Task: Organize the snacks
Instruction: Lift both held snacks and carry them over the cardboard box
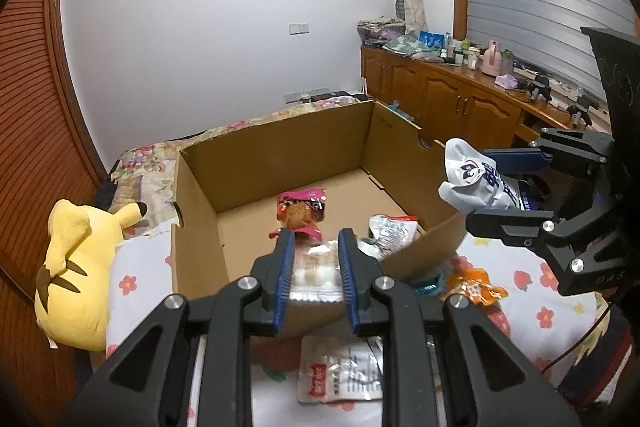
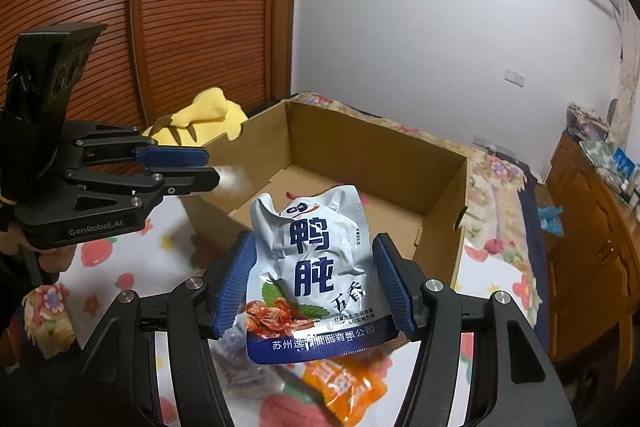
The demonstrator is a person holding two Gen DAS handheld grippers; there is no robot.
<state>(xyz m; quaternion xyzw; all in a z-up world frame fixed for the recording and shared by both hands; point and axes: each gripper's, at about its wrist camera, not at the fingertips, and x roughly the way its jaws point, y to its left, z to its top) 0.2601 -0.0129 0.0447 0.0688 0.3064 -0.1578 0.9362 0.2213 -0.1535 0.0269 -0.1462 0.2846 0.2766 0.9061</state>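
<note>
Pouch in right gripper: a white-and-blue pouch [image 2: 316, 267] is being held between the closed fingers of the right gripper [image 2: 312, 287], just outside the right wall of the cardboard box [image 1: 280, 151].
Packet in left gripper: a clear packet [image 1: 314, 273] is being clamped by the left gripper [image 1: 314, 259] at the box's near wall.
Already boxed: a pink packet [image 1: 302, 213] and a silver packet [image 1: 386, 233] are lying inside.
Being left: an orange packet [image 1: 474, 285] and a white packet [image 1: 340, 375] are lying on the bed [image 1: 532, 291].
Progress: judged roughly halfway.
</note>
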